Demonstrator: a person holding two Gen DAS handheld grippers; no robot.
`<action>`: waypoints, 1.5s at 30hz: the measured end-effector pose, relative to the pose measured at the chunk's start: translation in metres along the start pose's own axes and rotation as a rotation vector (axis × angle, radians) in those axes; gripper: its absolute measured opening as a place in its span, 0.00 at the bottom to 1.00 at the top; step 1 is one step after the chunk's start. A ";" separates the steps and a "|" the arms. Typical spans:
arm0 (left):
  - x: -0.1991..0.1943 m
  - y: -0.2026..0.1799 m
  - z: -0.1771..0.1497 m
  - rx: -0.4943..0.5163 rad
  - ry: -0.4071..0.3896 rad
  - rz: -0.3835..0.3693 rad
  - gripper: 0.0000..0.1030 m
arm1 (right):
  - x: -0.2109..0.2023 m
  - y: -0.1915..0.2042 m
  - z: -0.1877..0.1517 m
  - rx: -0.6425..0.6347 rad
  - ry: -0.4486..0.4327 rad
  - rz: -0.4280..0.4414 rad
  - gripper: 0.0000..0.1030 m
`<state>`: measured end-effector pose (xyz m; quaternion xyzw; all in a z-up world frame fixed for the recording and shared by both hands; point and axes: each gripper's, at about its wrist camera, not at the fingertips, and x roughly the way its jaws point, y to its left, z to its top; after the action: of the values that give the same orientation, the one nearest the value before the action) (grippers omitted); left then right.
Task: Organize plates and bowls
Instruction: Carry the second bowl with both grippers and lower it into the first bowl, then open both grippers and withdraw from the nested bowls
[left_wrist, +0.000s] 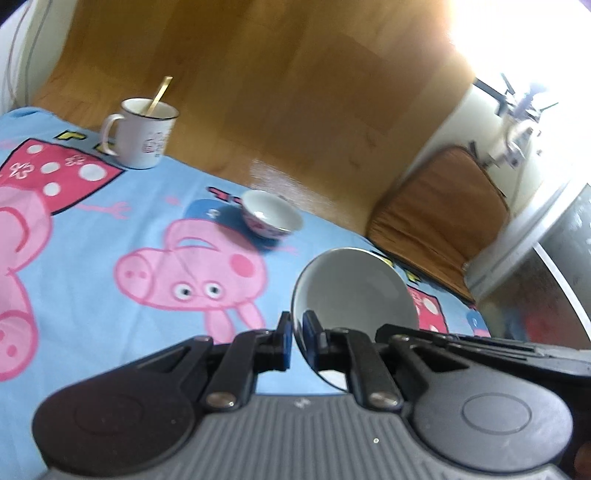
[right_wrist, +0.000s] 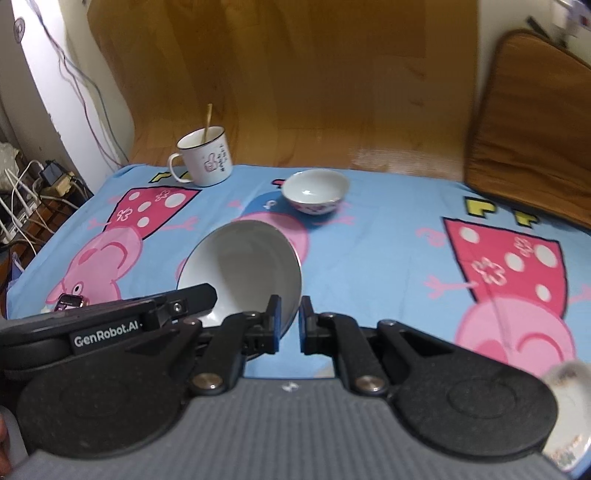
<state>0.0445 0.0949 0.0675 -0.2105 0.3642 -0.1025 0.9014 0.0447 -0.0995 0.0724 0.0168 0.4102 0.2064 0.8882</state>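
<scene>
Wood floor (right_wrist: 314, 92) (glare upper right), brown cushion (right_wrist: 532, 129).

grey bowl (right_wrist: 243, 269) tilted, small bowl (right_wrist: 316, 192) upright

Lower rim of the grey bowl (right_wrist: 243, 266) hidden behind the gripper's linkage. White dish (right_wrist: 567, 417) at lower right, blurred and cut off by the edge. Mug (left_wrist: 142, 134) print too blurred to read.
</scene>
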 end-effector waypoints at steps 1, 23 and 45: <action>0.000 -0.006 -0.002 0.010 0.004 -0.004 0.08 | -0.004 -0.005 -0.003 0.009 -0.004 -0.002 0.12; 0.014 -0.064 -0.044 0.128 0.101 -0.041 0.08 | -0.045 -0.059 -0.056 0.130 0.006 -0.027 0.13; 0.043 -0.053 -0.052 0.122 0.176 -0.006 0.08 | -0.023 -0.067 -0.067 0.161 0.057 -0.039 0.13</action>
<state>0.0374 0.0170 0.0314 -0.1466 0.4346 -0.1451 0.8767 0.0062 -0.1791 0.0315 0.0743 0.4510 0.1557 0.8757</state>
